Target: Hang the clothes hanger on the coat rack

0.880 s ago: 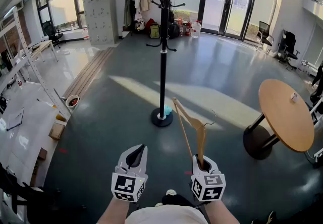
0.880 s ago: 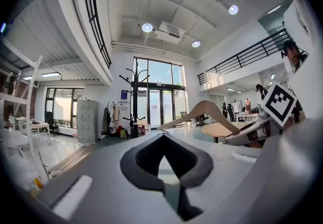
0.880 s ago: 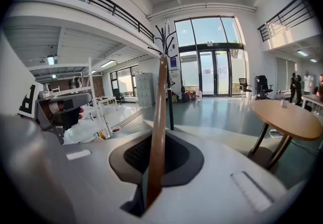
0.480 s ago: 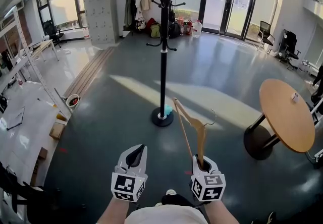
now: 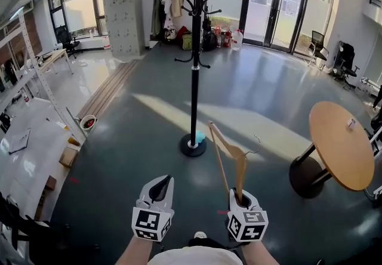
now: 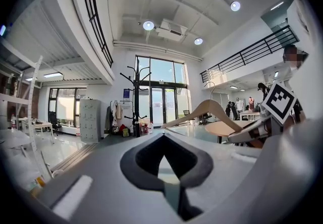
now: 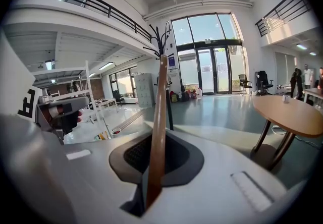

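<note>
Right tongs [image 5: 240, 197] clamped on one arm of wooden clothes hanger [image 5: 240, 168], hanger raised upright, left tongs [image 5: 161, 184] together and empty, black coat rack [image 5: 196, 79] standing well ahead.

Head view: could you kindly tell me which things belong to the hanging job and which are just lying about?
Job: light wooden clothes hanger, clamped by right gripper; black metal coat rack.
Lying about: round wooden table; grey metal locker cabinet.
</note>
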`<state>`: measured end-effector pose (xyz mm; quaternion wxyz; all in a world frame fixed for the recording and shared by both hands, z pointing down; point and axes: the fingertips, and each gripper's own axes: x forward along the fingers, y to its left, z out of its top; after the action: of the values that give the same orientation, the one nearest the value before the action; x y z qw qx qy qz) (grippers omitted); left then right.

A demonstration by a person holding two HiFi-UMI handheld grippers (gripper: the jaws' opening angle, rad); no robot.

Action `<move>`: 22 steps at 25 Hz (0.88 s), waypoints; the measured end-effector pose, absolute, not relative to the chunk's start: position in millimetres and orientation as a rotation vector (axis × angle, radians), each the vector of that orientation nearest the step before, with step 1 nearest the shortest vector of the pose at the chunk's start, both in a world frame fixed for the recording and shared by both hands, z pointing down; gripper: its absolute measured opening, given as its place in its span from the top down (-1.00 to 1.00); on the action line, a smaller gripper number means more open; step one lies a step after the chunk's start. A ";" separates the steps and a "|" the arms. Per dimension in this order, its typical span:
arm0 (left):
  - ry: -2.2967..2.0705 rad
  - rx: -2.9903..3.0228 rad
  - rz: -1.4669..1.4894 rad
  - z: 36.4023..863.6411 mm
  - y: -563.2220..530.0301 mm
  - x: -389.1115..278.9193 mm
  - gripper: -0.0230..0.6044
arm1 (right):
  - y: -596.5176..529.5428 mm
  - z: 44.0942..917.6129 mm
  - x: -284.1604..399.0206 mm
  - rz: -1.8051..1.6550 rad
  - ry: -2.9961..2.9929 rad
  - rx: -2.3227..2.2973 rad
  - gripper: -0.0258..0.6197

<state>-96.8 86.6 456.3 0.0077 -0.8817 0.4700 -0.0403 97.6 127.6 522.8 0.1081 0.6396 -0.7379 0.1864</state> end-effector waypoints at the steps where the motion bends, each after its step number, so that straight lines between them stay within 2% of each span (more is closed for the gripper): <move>1: 1.476 -2.753 -0.129 455.6 82.8 -94.0 0.93 | 123.6 521.9 101.5 0.550 -2.174 1.879 0.78; 12: 1.561 -2.696 -0.119 438.5 41.8 -51.6 0.93 | 75.0 504.5 162.0 0.527 -2.208 1.830 0.78; 22: 1.617 -2.684 -0.160 453.6 -6.3 -42.2 0.93 | 14.4 511.2 194.8 0.553 -2.195 1.836 0.78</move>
<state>-42.2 -6.3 453.6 0.0020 -0.8554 0.5154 -0.0511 194.8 14.4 511.2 0.1133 0.6259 -0.7483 0.1884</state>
